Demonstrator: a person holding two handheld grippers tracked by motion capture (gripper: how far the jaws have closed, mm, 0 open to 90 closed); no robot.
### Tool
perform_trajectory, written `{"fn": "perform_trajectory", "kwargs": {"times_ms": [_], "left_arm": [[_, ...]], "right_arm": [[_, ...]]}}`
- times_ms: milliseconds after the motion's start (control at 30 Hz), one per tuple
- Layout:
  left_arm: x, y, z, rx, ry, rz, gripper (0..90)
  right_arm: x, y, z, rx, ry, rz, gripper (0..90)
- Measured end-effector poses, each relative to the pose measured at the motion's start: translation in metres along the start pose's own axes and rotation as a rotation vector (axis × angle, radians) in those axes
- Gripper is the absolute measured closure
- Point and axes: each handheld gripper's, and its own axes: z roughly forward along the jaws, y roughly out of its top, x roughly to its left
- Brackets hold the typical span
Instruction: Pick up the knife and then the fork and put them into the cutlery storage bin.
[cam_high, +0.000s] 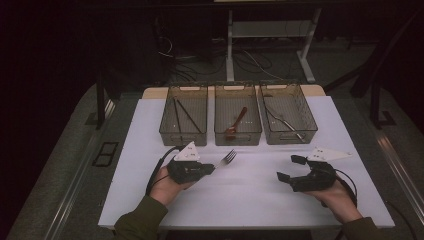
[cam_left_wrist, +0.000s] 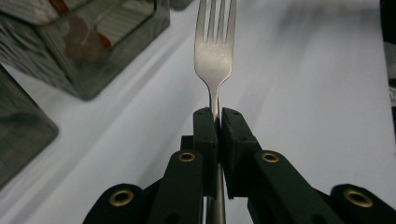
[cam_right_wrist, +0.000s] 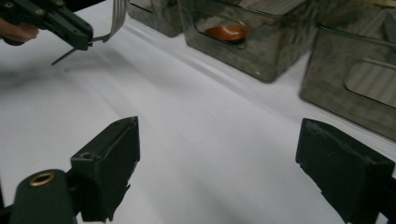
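A metal fork (cam_high: 227, 158) is clamped by its handle in my left gripper (cam_high: 212, 167), which is shut on it, tines pointing toward the bins. In the left gripper view the fork (cam_left_wrist: 215, 56) rises straight out from between the closed jaws of the left gripper (cam_left_wrist: 218, 114), lifted off the white table. My right gripper (cam_high: 290, 168) hovers at the table's right with jaws wide open and nothing between them. The right gripper view shows the right gripper (cam_right_wrist: 217, 135) over bare table, with the left gripper (cam_right_wrist: 84, 39) and fork (cam_right_wrist: 116, 18) farther off at top left.
Three clear bins stand in a row at the back of the white table (cam_high: 250, 200). The left bin (cam_high: 183, 137) holds dark chopsticks, the middle bin (cam_high: 238, 139) a reddish-brown spoon (cam_high: 235, 125), the right bin (cam_high: 292, 136) a metal utensil (cam_high: 285, 121).
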Motion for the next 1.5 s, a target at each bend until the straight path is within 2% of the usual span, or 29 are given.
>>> {"fn": "perform_trajectory", "kwargs": {"times_ms": [167,233,333,433,500,767,867,1000,1167,1267,1367,1400,1500], "left_arm": [[-0.004,0.010,-0.005,-0.064,0.007,-0.003,84.4],[-0.006,0.013,-0.004,-0.083,0.006,-0.018,84.4],[-0.008,0.016,-0.002,-0.095,0.019,-0.031,84.4],[-0.010,0.019,0.002,-0.103,0.037,-0.048,84.4],[-0.011,0.022,0.004,-0.107,0.046,-0.046,84.4],[-0.017,0.028,0.014,-0.116,0.068,-0.049,84.4],[-0.019,0.029,0.016,-0.111,0.085,-0.038,84.4],[-0.020,0.030,0.019,-0.109,0.094,-0.032,84.4],[-0.019,0.031,0.023,-0.110,0.108,-0.037,84.3],[-0.018,0.031,0.023,-0.125,0.111,-0.053,83.8],[-0.017,0.029,0.022,-0.125,0.114,-0.055,78.8],[-0.016,0.028,0.022,-0.127,0.115,-0.063,74.1],[-0.014,0.022,0.015,-0.124,0.115,-0.070,68.0]], "right_arm": [[0.010,0.014,0.010,-0.005,0.031,-0.016,14.1],[0.014,0.020,0.015,-0.014,0.049,-0.009,17.0],[0.017,0.030,0.020,-0.032,0.071,0.001,24.1],[0.018,0.038,0.024,-0.051,0.105,0.034,32.5],[0.019,0.044,0.028,-0.067,0.129,0.046,37.1],[0.027,0.065,0.046,-0.094,0.178,0.059,47.4],[0.031,0.071,0.055,-0.097,0.198,0.061,50.8],[0.033,0.077,0.068,-0.099,0.195,0.079,58.3],[0.030,0.081,0.076,-0.132,0.186,0.115,79.6],[0.026,0.084,0.077,-0.147,0.194,0.131,87.0],[0.023,0.087,0.077,-0.149,0.202,0.131,87.7],[0.021,0.088,0.076,-0.151,0.193,0.132,87.8],[0.010,0.094,0.066,-0.162,0.157,0.122,87.8]]}}
